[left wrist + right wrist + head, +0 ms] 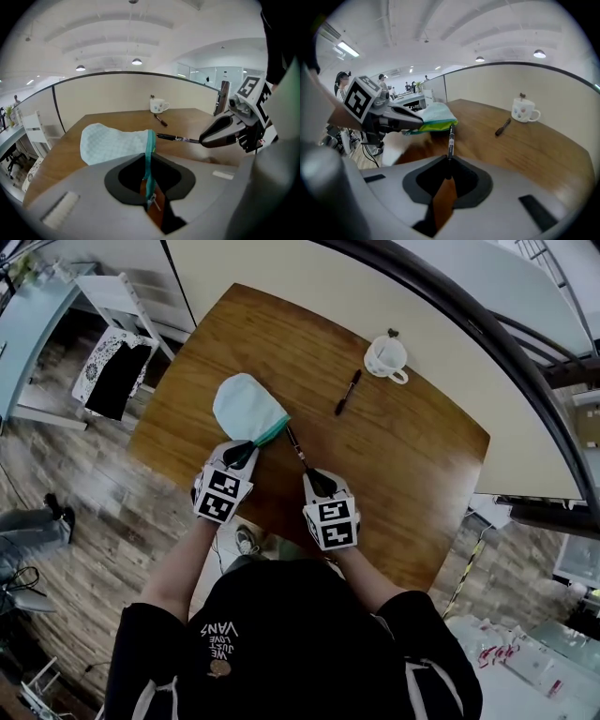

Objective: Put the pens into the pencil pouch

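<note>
**Pouch edge pinched, pen aimed at its mouth**

My left gripper [244, 450] is clamped on the teal zipper edge of the pale blue pencil pouch [246, 407], which lies on the wooden table [412, 456]. I judge this grip is meant to steady the mouth so a pen can slide in. My right gripper [312, 474] is closed on the tail of a black pen [296, 446], whose tip points at the zipper end, just beside it. A second pen [348, 392] lies well apart, near a white mug [386, 356].

The head view gives the whole layout. Only the left gripper view shows the zipper strip and its metal pull running between my jaws. The right gripper view shows the pen standing between its jaws. No view tells me whether the mouth gapes.
</note>
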The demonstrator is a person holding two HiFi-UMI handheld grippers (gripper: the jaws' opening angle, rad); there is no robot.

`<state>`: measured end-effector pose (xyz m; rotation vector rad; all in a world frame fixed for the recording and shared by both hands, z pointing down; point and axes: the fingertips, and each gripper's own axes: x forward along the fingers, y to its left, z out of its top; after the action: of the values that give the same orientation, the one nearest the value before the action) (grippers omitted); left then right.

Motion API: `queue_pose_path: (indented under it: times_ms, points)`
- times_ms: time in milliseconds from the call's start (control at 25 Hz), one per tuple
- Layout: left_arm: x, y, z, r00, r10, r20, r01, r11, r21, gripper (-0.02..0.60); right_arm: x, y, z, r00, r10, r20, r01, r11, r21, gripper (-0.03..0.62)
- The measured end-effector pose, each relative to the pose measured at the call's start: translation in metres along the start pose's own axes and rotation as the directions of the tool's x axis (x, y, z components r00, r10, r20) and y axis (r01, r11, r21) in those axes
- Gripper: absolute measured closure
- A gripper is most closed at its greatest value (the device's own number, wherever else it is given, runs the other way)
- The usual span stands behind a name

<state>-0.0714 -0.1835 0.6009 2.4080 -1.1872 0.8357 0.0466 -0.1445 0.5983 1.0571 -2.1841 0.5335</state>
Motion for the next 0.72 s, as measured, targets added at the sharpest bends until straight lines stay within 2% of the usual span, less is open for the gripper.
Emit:
queue_pose_path:
  times_ms: [280,720]
  points:
    - [-0.013,-0.016,0.009,0.999,-0.026,0.034,0.025,0.999,0.022,0.534,-0.015,0.021,-0.006,0.999,0.038,0.007,-0.038,0.999,-0.036,0.549]
    - [-0.027,-0.064,0.005,0.986,-0.151,0.072,0.148,0.988,0.041,0.534,-0.008,0.023,0.013,0.998,0.063,0.026,-0.061,0.997,-0.043,0.549]
